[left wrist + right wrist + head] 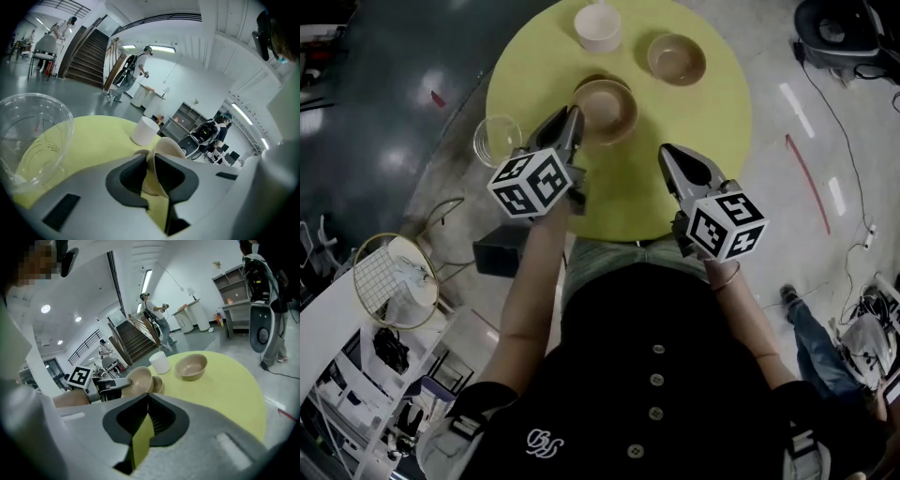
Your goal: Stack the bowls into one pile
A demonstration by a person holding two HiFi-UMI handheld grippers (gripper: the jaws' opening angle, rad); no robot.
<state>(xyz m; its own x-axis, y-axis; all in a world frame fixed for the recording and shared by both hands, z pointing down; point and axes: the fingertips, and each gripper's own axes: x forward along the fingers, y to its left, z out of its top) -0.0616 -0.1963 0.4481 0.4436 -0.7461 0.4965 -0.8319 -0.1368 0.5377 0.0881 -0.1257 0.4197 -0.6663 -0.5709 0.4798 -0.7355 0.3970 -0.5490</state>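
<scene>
On the round yellow table (712, 141), my left gripper (574, 116) is shut on the near rim of a tan bowl (607, 109). In the left gripper view that rim (165, 151) stands pinched between the jaws. The right gripper view shows this bowl (136, 380) tilted, with a second tan bowl (158, 384) right behind and under it. A third tan bowl (677, 58) sits at the far right, and a white bowl (598, 27) stands at the far edge. My right gripper (666, 151) hovers shut and empty over the near right of the table.
A clear glass bowl (496, 140) sits at the table's left edge, close to my left gripper. On the floor lie a racket (394, 279), a black box (499, 251) and cables (844, 131). People walk in the hall beyond.
</scene>
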